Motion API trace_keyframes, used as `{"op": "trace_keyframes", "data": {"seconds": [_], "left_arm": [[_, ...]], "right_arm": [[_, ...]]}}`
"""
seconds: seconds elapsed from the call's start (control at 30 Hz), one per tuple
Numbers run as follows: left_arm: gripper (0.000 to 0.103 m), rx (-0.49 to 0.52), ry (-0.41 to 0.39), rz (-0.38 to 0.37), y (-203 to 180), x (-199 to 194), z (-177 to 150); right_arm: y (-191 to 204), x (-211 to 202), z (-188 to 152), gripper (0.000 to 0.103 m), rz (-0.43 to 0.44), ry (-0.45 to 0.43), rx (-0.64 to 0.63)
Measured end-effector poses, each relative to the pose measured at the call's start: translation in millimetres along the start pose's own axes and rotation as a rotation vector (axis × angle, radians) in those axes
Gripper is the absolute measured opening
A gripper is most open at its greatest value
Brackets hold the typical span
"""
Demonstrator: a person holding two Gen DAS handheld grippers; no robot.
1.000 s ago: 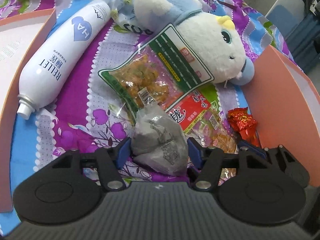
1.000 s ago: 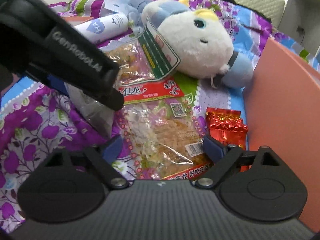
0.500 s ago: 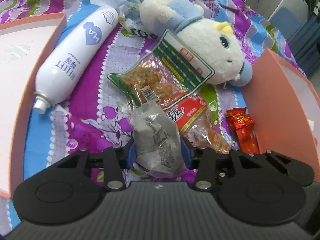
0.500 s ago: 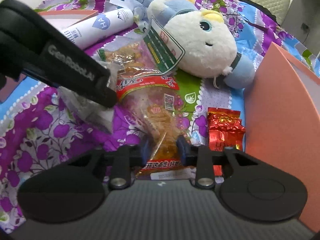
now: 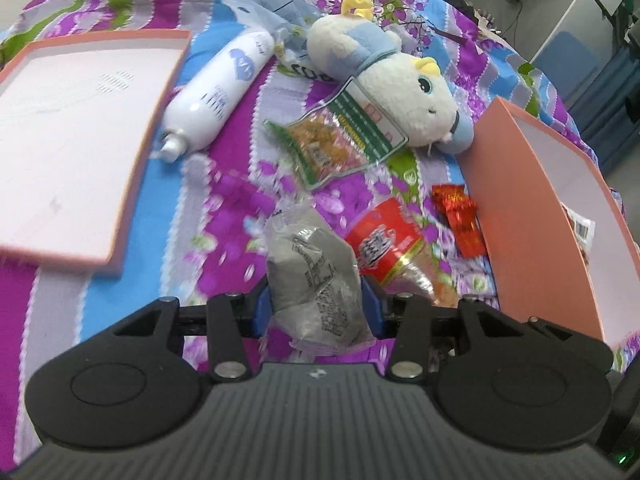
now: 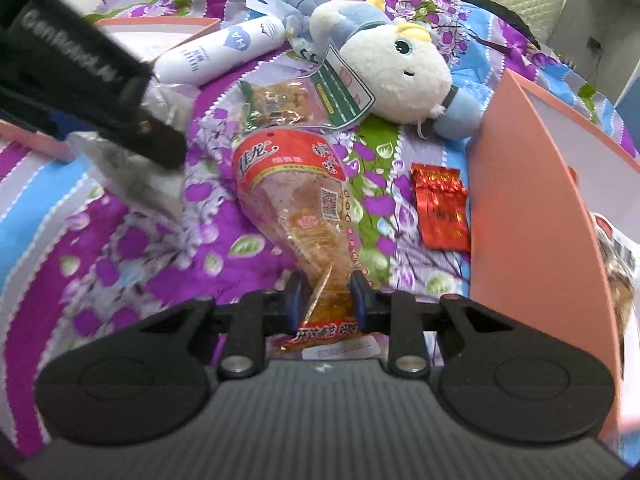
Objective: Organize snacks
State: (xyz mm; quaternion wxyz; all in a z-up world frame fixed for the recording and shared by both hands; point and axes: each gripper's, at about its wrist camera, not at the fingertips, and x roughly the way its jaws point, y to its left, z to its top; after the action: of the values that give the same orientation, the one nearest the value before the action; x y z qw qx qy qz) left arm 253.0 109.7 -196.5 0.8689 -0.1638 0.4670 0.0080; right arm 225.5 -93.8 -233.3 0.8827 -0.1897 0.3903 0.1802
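Note:
My left gripper (image 5: 316, 308) is shut on a grey foil snack bag (image 5: 314, 276) and holds it above the flowered bedspread. My right gripper (image 6: 324, 300) is shut on the lower end of a clear snack bag with a red label (image 6: 296, 196), lifted off the bed; this bag also shows in the left wrist view (image 5: 386, 244). A green-edged bag of orange snacks (image 5: 332, 144) lies against the plush toy. A small red foil packet (image 6: 440, 204) lies beside the right pink box (image 6: 532, 208). The left gripper (image 6: 92, 84) shows at the upper left of the right wrist view.
A white and blue plush toy (image 5: 392, 76) and a white spray bottle (image 5: 220, 92) lie at the back. A flat pink box lid (image 5: 72, 140) is on the left. The right pink box holds a packaged item (image 5: 582, 232).
Both grippers closed on their bags and rose away from the bed. The red-label bag has come out from under the green-edged bag.

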Motion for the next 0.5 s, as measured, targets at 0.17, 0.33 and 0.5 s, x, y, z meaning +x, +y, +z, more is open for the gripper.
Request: {"op": "trace_keyframes", "data": {"seconds": [0.17, 0.33, 0.5], "left_arm": [[0.051, -0.003, 0.010, 0.019, 11.3, -20.9, -30.7], [0.052, 0.017, 0.029, 0.034, 19.1, -30.2, -58.8], [0.052, 0.039, 0.059, 0.054, 23.0, -23.9, -79.3]], "right_arm": [[8.7, -24.5, -20.6, 0.028, 0.001, -0.001, 0.012], [12.3, -47.4, -39.2, 0.028, 0.021, -0.009, 0.069], [15.7, -60.9, -57.7, 0.028, 0.055, -0.021, 0.166]]}}
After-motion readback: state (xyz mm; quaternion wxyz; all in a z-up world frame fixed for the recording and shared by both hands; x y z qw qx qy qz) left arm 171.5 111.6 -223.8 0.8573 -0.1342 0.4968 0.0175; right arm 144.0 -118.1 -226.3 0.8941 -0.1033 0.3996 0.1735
